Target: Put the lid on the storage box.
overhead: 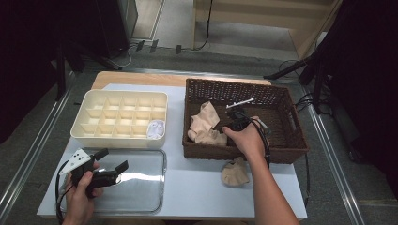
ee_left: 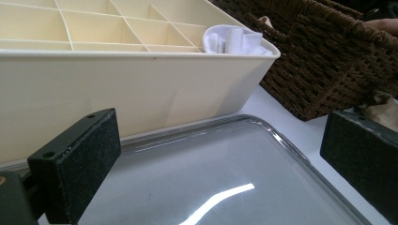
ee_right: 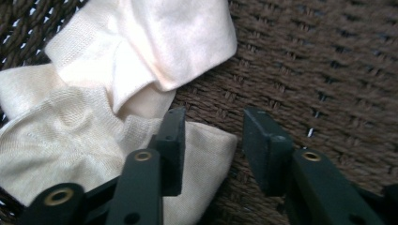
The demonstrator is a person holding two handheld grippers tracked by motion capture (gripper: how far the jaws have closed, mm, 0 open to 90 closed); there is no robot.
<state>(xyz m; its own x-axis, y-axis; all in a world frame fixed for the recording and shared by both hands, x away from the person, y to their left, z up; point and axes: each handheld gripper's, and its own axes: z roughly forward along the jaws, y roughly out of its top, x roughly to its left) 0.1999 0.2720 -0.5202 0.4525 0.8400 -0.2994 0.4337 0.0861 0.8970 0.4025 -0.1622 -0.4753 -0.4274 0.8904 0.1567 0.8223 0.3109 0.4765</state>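
I am at the pick-up step of sorting socks: my right hand-held gripper (overhead: 233, 123) reaches down into the brown wicker basket (overhead: 286, 140) at the right side of the tabletop (overhead: 197, 180), over the heap of beige socks (overhead: 204, 125) lying against the basket's left wall. In the right gripper view the jaws stand partly apart, gripping nothing; one pad (ee_right: 174, 150) rests over the corner of the nearest sock (ee_right: 70, 150), while the other hangs over bare weave, so the cloth is not yet between them. My left hand-held gripper (overhead: 114, 160) waits with its jaws wide apart and empty above the clear tray (overhead: 152, 197) at the near left corner. Behind the tray sits the cream divided organiser (overhead: 94, 101), with a white rolled sock (overhead: 156, 129) in its near right compartment, and another beige sock (overhead: 235, 172) lies on the tabletop just outside the basket's near wall. As I judge it, the next move calls for shifting slightly toward the sock so its folded edge sits between both pads, pressing down to the basket floor, then closing firmly on one sock only and lifting clear of the wall.
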